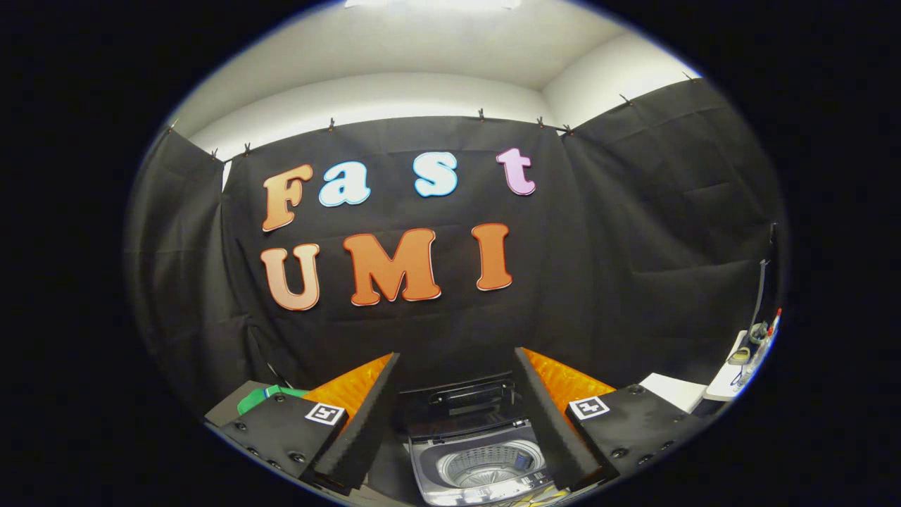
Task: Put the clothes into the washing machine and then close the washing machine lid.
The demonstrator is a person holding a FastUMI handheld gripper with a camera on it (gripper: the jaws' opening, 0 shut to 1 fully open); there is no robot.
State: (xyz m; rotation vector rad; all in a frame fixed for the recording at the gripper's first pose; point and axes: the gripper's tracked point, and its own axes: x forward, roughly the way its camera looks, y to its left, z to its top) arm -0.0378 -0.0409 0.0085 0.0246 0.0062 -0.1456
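Holding my gripper [456, 422] above the scene, I see its two fingers spread wide with nothing between them, the pads angled outward on the left and right. Each finger base carries a small square marker [324, 413]. Straight ahead and below, between the fingers, sits the washing machine [479, 468], a small top-loader. Its lid [461, 405] stands raised at the far side, so the round drum [490, 466] is open to view, and I can make out ribbed metal walls inside with no cloth in the part I can see. To the left, just beyond the left finger base, a bit of green cloth [264, 396] lies on a dark surface; I cannot tell what garment it is. On the far right, past the right finger, a white table [679, 389] edge shows, and farther right a white shelf [728, 377] with some small items too blurred to name. Behind everything hangs the black curtain wall [633, 246], with a pale ceiling [422, 49] above it.
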